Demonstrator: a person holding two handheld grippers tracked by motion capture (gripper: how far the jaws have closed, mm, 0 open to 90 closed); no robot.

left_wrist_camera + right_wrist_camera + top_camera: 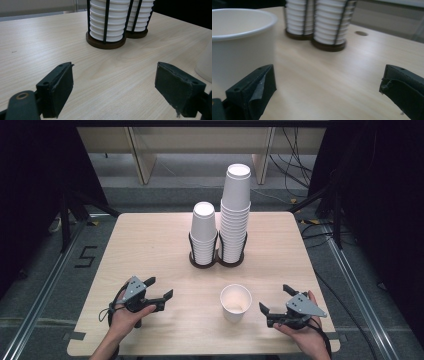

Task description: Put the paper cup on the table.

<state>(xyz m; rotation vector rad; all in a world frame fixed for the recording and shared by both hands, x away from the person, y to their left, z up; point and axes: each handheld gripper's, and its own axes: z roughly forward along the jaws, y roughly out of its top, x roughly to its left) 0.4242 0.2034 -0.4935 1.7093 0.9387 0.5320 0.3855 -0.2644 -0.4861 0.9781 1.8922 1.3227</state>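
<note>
High view: single white paper cup (235, 302) upright on pale wooden table (150, 250); right gripper (274, 301) and left gripper (161, 289) both open, empty. Risk: an off-centre approach could tip the light cup.

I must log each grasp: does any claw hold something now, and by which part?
Nothing is held. The left claw and the right claw are both open over the table, and the cup stands free between them.
</note>
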